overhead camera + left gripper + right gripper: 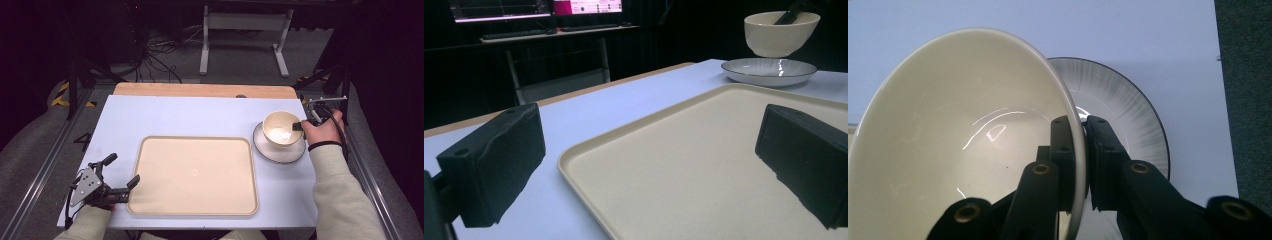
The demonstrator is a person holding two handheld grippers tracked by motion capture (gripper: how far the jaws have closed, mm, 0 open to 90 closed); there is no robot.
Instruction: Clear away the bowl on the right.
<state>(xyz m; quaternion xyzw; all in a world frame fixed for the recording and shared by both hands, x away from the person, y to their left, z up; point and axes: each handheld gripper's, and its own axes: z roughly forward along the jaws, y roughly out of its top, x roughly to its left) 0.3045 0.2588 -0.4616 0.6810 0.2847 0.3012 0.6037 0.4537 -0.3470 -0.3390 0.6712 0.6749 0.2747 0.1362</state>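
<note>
My right tongs (pixel 1083 150) are clamped on the rim of the glossy cream ceramic bowl (pixel 281 128), one jaw inside the wall and one outside. In the left gripper view the bowl hangs clear above the grey-rimmed white saucer plate (pixel 279 149), which rests on the pale blue tabletop (pixel 190 115) just right of the large cream rectangular plastic tray (pixel 194 175). My left tongs (pixel 121 170) are spread wide and hold nothing; they hover at the tray's near left corner, one jaw over the tray, the other over the tabletop.
</note>
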